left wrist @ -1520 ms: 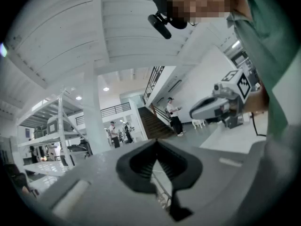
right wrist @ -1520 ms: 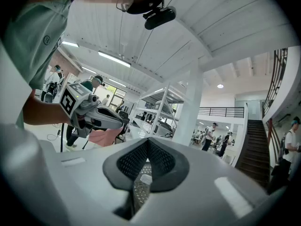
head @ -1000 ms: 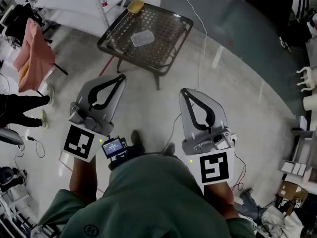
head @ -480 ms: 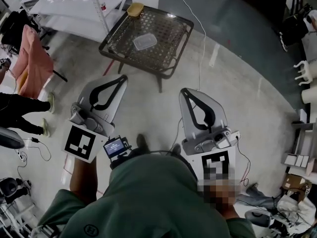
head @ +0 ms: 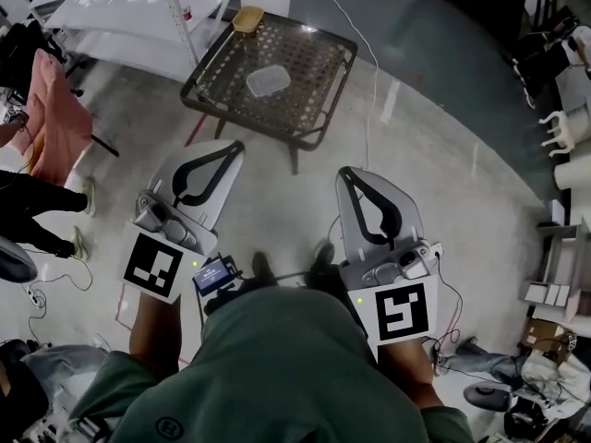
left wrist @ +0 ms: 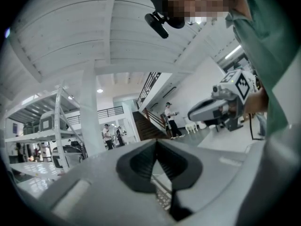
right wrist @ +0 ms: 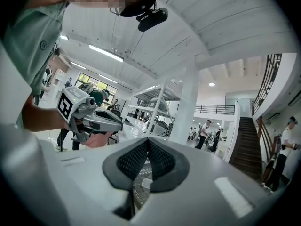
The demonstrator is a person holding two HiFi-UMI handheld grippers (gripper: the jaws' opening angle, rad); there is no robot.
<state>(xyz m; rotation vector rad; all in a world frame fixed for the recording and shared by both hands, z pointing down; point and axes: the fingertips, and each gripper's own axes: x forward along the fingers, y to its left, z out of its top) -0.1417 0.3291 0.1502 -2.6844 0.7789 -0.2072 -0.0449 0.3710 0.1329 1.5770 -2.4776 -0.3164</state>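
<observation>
Both grippers are held out in front of the person, above a concrete floor, and neither holds anything. My left gripper (head: 235,146) is shut, its dark pads (left wrist: 141,166) pressed together. My right gripper (head: 345,173) is shut too, its pads (right wrist: 134,161) meeting at the tip (right wrist: 147,142). Each gripper shows in the other's view: the right gripper (left wrist: 221,109) and the left gripper (right wrist: 91,114). Ahead stands a dark mesh-top table (head: 305,49) with a clear plastic container (head: 265,81) and a yellow bowl (head: 246,18) on it. Both grippers are well short of the table.
A white shelf rack (head: 111,7) stands at the far left beside the table. A pink cloth (head: 55,109) hangs at the left. A white cable (head: 369,72) runs across the floor. White chairs (head: 563,127) and boxes sit at the right. People, a pillar and a staircase (right wrist: 256,145) lie farther off.
Both grippers stay shut and side by side. The head view has shifted a little, so the table sits slightly farther left. The gripper views have tilted slightly.
</observation>
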